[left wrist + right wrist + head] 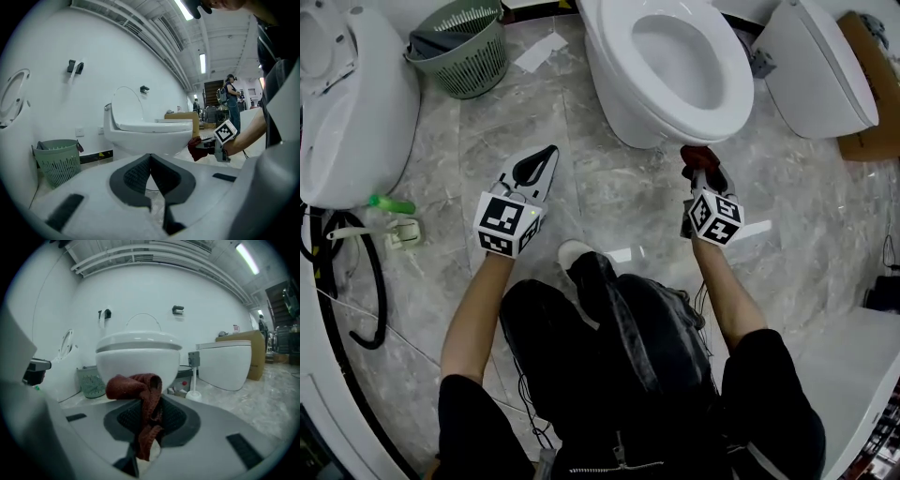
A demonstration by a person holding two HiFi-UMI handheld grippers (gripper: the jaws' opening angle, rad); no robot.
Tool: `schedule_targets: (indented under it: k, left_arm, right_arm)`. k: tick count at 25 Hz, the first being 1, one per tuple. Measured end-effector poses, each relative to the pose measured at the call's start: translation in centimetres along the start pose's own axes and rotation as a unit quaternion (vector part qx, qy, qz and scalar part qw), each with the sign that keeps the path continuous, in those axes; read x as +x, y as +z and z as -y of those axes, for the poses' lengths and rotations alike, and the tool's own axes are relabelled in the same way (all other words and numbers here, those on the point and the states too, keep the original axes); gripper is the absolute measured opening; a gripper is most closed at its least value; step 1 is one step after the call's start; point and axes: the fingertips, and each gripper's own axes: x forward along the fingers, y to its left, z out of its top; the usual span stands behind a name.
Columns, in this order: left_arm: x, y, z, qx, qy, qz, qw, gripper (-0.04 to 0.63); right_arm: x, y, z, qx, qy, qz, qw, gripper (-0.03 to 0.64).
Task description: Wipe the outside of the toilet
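Closest to my head camera are the dark trousers (614,356) of the bent knees, just short of the toilet's front. Far to the left of the toilet (614,108) stands a green basket (467,58).

The left tongs (544,161) hover over the floor off the toilet's left front. Their jaws are clenched together on nothing, and that forearm reaches forward past the left knee with the marker cube on top.

At the toilet's front right, under the rim, the right tongs (700,172) are grasping a red cloth (140,385). One fold is bunched above the jaws and a tail hangs down between them. That forearm runs nearly straight ahead beside the right knee, with the wrist low. I cannot tell whether the cloth touches the porcelain yet.

I judge the step in hand to be the first pass along the bowl's outer wall. To do it well I would press the bunched fold flat against the curve and sweep sideways beneath the rim. The hard jaw tips should stay off the glaze, and the left tongs should stay clear.
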Motion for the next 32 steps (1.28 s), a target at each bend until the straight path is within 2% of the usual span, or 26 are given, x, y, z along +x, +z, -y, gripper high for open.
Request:
schedule_targets:
  k: [4, 9, 12, 16, 20, 25, 29, 32]
  left_arm:
    - [0.1, 0.3, -0.4, 0.002, 0.004, -0.005, 1.0, 0.0]
    - [-0.4, 1.7, -0.6, -0.003, 0.017, -0.011, 0.9998, 0.0]
    - [-1.1, 3.6, -1.5, -0.017, 0.029, -0.018, 0.9993, 0.0]
    - [-3.5, 8.0, -3.0, -0.045, 0.052, -0.039, 0.9969, 0.0]
    - [-6.9, 16.3, -2.5, -0.047, 0.061, -0.053, 0.9956, 0.0]
    - [-12.0, 31.0, -1.6, -0.059, 0.082, -0.042, 0.994, 0.0]
    - [-15.6, 42.1, 2.3, -0.07, 0.089, -0.032, 0.993, 0.0]
    - [-17.9, 49.0, 5.9, -0.079, 0.092, -0.03, 0.9922, 0.0]
  right_arm:
    - [-0.3, -0.7, 2.4, 0.035, -0.024, -0.015, 0.999, 0.081]
    - [-2.6, -1.1, 2.0, 0.022, 0.005, -0.038, 0.999, 0.081]
    - [-4.6, 1.0, 1.1, 0.003, 0.025, -0.053, 0.998, 0.083]
    - [-7.6, 6.9, -1.8, -0.027, 0.055, -0.063, 0.996, 0.083]
    - [-11.0, 15.7, -5.1, -0.054, 0.089, -0.069, 0.992, 0.083]
    - [-16.7, 30.6, -10.1, -0.075, 0.147, -0.044, 0.985, 0.083]
    - [-22.7, 41.3, -12.3, -0.088, 0.193, -0.028, 0.977, 0.083]
    - [-27.1, 47.9, -12.9, -0.087, 0.224, -0.031, 0.97, 0.083]
